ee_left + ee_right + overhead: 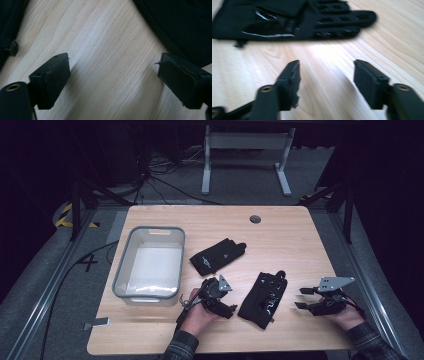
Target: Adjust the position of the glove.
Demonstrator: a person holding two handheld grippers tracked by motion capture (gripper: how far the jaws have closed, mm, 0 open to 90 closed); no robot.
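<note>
Two black gloves lie on the wooden table (300, 240): one (216, 256) near the middle, the other (263, 299) closer to the front edge. My left gripper (222, 302) sits just left of the nearer glove. In the left gripper view its jaws (113, 67) stand open over bare wood, with glove fabric (185, 27) beyond at the upper right. My right gripper (301, 298) is to the right of the nearer glove and points at it. In the right gripper view its jaws (328, 68) are open and hold nothing, a short way from the glove (287, 20).
A clear bin with a grey rim (150, 227) stands on the left part of the table, holding nothing. A round cable hole (255, 219) lies near the far edge. More black fabric with a small clip (8, 30) shows at the left edge of the left gripper view.
</note>
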